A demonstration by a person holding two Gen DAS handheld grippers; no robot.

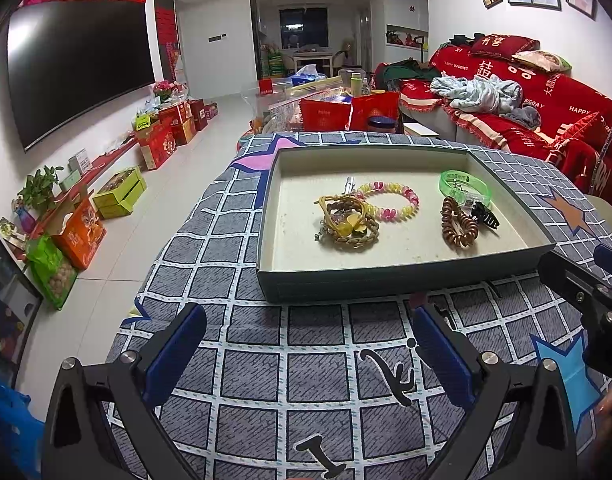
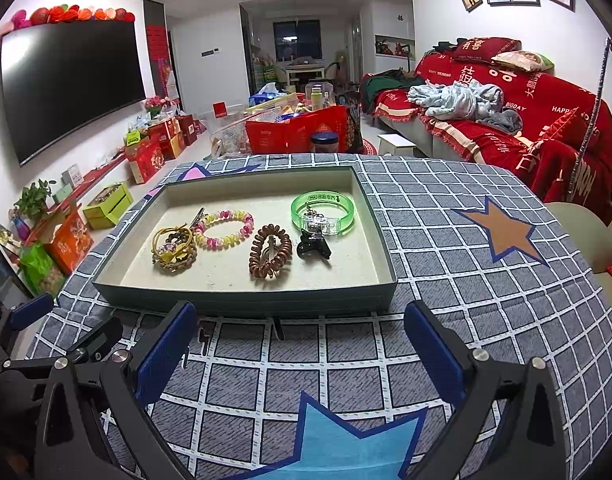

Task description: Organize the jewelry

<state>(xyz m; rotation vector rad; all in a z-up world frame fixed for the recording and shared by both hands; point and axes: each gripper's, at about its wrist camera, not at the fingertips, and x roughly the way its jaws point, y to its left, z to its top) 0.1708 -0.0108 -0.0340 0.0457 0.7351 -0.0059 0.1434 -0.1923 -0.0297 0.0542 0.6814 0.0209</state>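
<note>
A shallow grey-green tray (image 1: 386, 284) (image 2: 241, 300) lies on the checked cloth and holds the jewelry. Inside are a green translucent bangle (image 1: 466, 190) (image 2: 322, 208), a brown spiral hair tie (image 1: 458, 222) (image 2: 269, 251), a black claw clip (image 1: 486, 216) (image 2: 314, 249), a pink-and-yellow spiral band (image 1: 390, 200) (image 2: 225, 229) and a tangle of gold and brown bands (image 1: 348, 224) (image 2: 173, 250). My left gripper (image 1: 310, 344) stands open just short of the tray's near wall. My right gripper (image 2: 301, 344) is open too, nothing between its fingers.
The table's cloth (image 2: 486, 280) has star patches. Red bags (image 1: 346, 114) stand behind the table, a red-covered sofa (image 2: 526, 128) at the right. Boxes (image 1: 117, 196) line the floor under a wall television (image 1: 77, 64) on the left.
</note>
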